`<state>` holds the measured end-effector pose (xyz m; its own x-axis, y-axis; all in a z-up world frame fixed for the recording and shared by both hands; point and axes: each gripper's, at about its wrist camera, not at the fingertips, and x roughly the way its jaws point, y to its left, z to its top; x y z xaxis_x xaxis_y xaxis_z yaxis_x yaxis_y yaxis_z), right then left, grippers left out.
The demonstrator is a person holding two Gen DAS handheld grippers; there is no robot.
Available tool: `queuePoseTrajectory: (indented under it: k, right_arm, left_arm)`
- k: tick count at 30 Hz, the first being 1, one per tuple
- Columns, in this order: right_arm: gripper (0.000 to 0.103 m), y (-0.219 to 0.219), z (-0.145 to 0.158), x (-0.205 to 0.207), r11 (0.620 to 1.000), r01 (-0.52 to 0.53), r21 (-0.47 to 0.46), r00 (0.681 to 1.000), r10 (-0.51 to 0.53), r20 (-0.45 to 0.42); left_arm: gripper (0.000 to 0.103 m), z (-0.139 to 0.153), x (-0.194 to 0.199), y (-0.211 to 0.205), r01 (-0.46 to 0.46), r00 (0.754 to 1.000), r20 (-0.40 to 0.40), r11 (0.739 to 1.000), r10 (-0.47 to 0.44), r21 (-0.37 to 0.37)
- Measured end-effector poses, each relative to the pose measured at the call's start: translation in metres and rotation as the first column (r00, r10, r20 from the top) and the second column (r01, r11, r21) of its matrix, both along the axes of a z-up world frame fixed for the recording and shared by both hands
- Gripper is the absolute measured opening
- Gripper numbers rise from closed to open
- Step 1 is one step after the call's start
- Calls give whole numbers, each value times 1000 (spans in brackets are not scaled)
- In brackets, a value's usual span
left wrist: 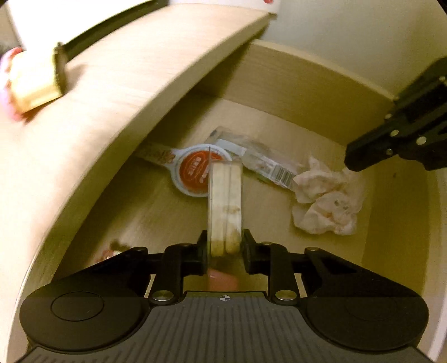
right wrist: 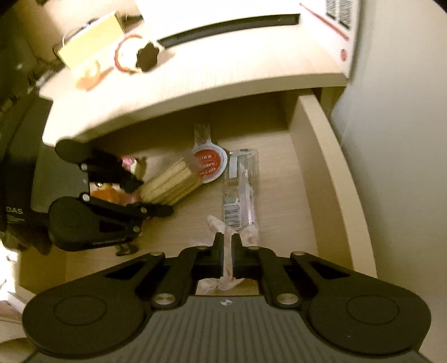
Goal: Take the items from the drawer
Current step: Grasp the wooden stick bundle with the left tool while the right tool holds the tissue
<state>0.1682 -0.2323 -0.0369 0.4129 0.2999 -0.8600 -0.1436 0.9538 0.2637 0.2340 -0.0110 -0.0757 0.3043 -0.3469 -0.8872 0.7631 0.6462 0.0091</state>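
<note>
In the left wrist view my left gripper [left wrist: 225, 243] is shut on a clear pack of pale wooden sticks [left wrist: 225, 195], which stands up between the pads inside the open drawer [left wrist: 293, 78]. Behind it lie a round white lid with a red label [left wrist: 191, 170] and a clear barcoded packet [left wrist: 262, 162]. A crumpled tissue [left wrist: 327, 201] sits to the right, with my right gripper [left wrist: 354, 159] at its upper edge. In the right wrist view my right gripper [right wrist: 227, 243] is shut on the tissue [right wrist: 215, 283]. My left gripper [right wrist: 152, 196] holds the stick pack [right wrist: 173, 181] at the left.
The desktop [right wrist: 223, 69] overhangs the back of the drawer and carries a yellow box [right wrist: 89, 47], a round object with a black knob [right wrist: 139, 54] and a white carton [right wrist: 329, 19]. The drawer's right wall [right wrist: 332, 173] stands close by. More wrappers [right wrist: 111, 195] lie under the left gripper.
</note>
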Motion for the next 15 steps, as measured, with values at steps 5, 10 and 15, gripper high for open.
queuePoseTrajectory:
  k: [5,10,15]
  right_arm:
    - [5,-1,8,-1,1000,-26,6,1000,25,11]
    - [67,23,-6,18,978,-175,-118,982,165,-89]
    - [71,52,-28,50,943,-294,-155,939,256,-230]
  left_arm:
    - [26,18,-14,12,-96,995,-5,995,96,-37]
    - [26,30,-22,25,-220,975,-50,972,217,-77]
    - [26,34,-27,39,-330,940,-127,937,315,-115]
